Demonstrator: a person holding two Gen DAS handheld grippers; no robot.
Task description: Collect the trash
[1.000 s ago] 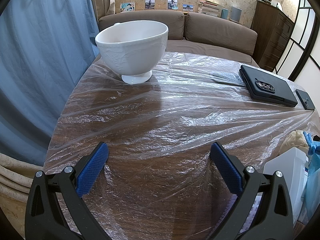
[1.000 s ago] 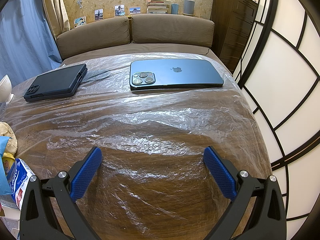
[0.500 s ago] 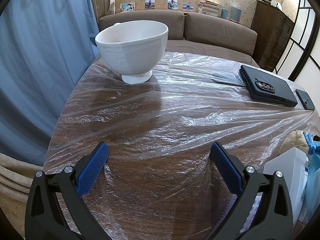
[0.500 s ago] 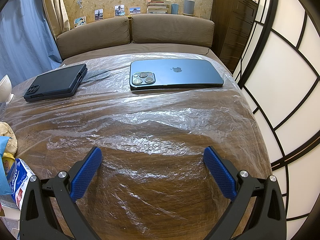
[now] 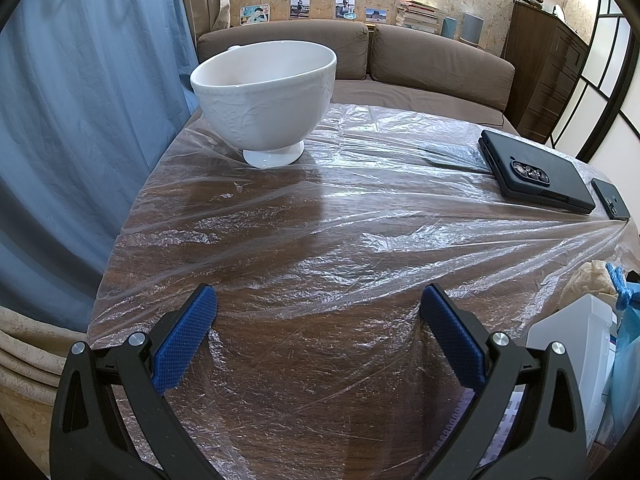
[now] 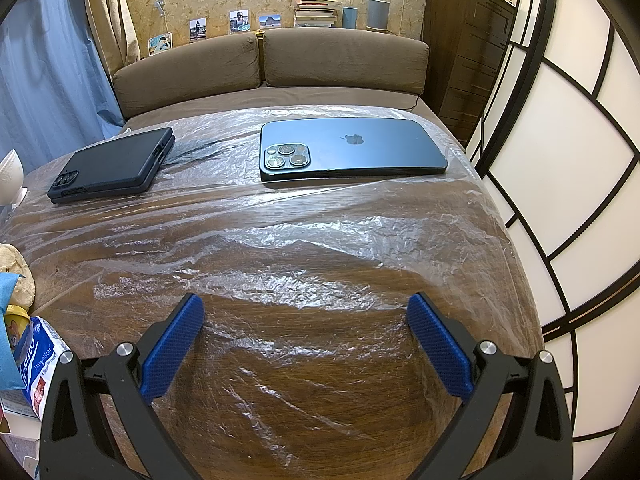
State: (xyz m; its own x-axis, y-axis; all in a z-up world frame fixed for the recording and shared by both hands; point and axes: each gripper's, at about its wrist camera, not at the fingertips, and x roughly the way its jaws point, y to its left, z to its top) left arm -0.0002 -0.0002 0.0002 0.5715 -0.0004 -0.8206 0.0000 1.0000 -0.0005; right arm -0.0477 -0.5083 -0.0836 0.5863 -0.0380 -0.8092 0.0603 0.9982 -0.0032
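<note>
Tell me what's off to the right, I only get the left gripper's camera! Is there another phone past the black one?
Observer: Yes. The right wrist view shows a blue phone lying camera side up, right of the black cased phone.
Child: Is the right gripper holding anything?
Observer: No. The right gripper is open, with only plastic-covered table between its fingers.
Child: What's that white box by my edge?
Observer: In the right view it's a tissue pack with blue lettering, beside a crumpled beige wad.
</note>
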